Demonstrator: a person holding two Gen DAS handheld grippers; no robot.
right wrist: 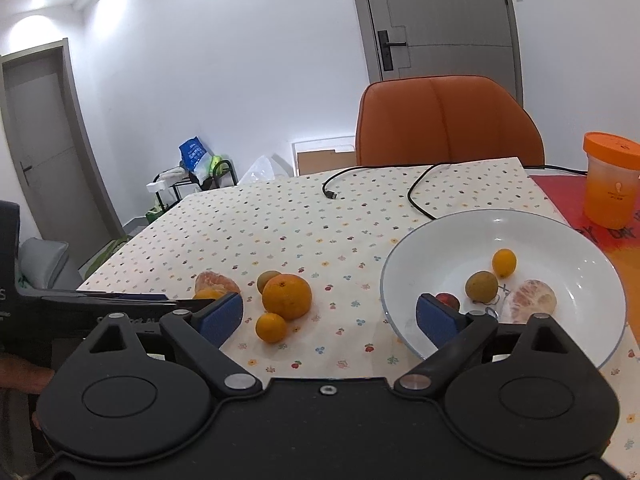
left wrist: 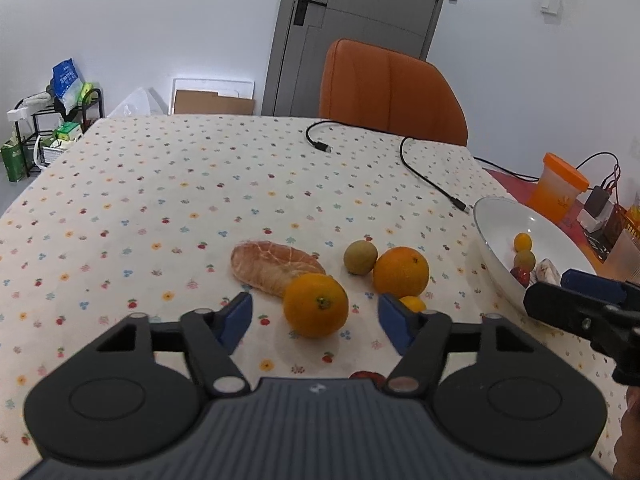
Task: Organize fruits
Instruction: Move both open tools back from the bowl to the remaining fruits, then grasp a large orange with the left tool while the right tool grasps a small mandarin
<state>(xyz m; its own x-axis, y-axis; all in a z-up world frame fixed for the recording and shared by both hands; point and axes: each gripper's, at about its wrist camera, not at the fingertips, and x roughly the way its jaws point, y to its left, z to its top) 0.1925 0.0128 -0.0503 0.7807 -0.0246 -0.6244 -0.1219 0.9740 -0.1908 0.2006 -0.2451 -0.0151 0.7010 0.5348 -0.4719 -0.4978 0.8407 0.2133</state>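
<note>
The far half of my bench (left wrist: 160,184) lies bare except for two black cables (left wrist: 424,176), so there is room to pass there. Nearer me, the oranges (left wrist: 316,306), a green fruit (left wrist: 360,257) and a peeled fruit (left wrist: 272,266) crowd the middle. The white bowl (right wrist: 560,240) blocks the right side, my right tool (left wrist: 576,304) at its rim.

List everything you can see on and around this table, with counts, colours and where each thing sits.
Large oranges: two, orange, tablecloth
Small citrus: two, yellow-orange, one on cloth, one in bowl
Round fruit: two, greenish, same split
Peeled segments: two, pinkish, same split
Red fruit: one, bowl
Bowl: one, white, right
Cables: two, black, far side
Chair: one, orange
Cup: one, orange
Left gripper: open around an orange
Right gripper: open
</note>
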